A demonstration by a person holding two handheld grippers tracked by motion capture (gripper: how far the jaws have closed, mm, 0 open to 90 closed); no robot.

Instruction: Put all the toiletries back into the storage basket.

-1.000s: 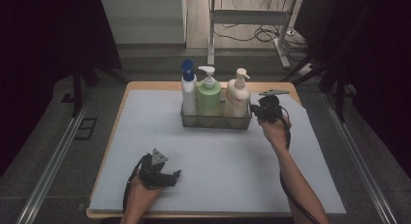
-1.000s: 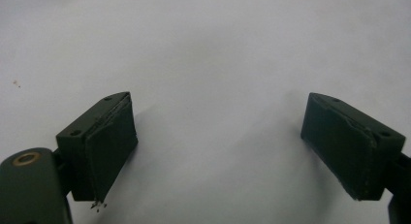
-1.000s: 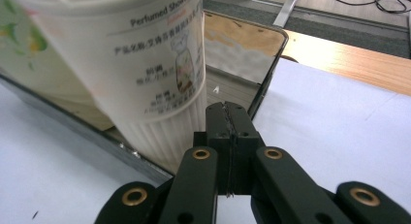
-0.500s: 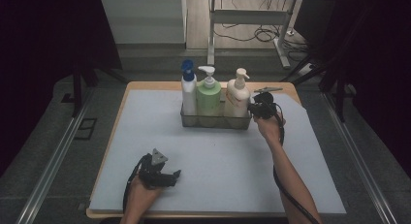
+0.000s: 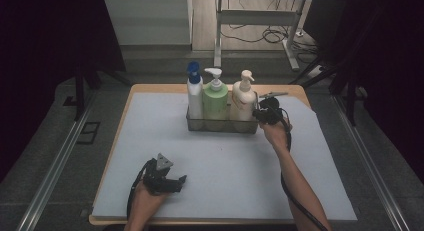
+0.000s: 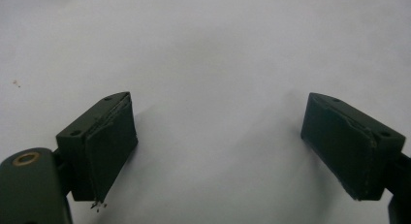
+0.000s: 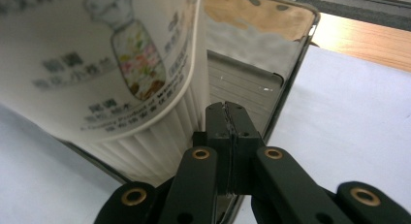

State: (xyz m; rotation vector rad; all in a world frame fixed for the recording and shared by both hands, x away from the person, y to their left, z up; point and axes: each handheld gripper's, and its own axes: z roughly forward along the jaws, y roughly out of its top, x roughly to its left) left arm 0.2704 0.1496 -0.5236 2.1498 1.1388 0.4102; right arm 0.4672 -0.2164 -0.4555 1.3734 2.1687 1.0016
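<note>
Three pump bottles stand in a metal caddy (image 5: 220, 125) at the back of the table: a white one with a blue cap (image 5: 194, 93), a green one (image 5: 215, 98) and a cream one (image 5: 243, 98). My right gripper (image 5: 256, 115) is at the caddy's right end, beside the cream bottle. In the right gripper view its jaws (image 7: 227, 118) are pressed together, right next to the cream bottle (image 7: 97, 64) and the caddy's wall (image 7: 291, 64). Whether they pinch the wall I cannot tell. My left gripper (image 5: 182, 180) rests open at the front left, nothing between its jaws (image 6: 218, 146).
A pale sheet (image 5: 240, 171) covers the wooden tabletop (image 5: 295, 90), with bare sheet between the caddy and the front edge. Metal rails (image 5: 55, 161) run along both sides. Behind the table stand a frame's legs and cables on the floor (image 5: 260, 36).
My right gripper has shifted slightly left, closer to the caddy's right end. The left gripper and the bottles have stayed where they were.
</note>
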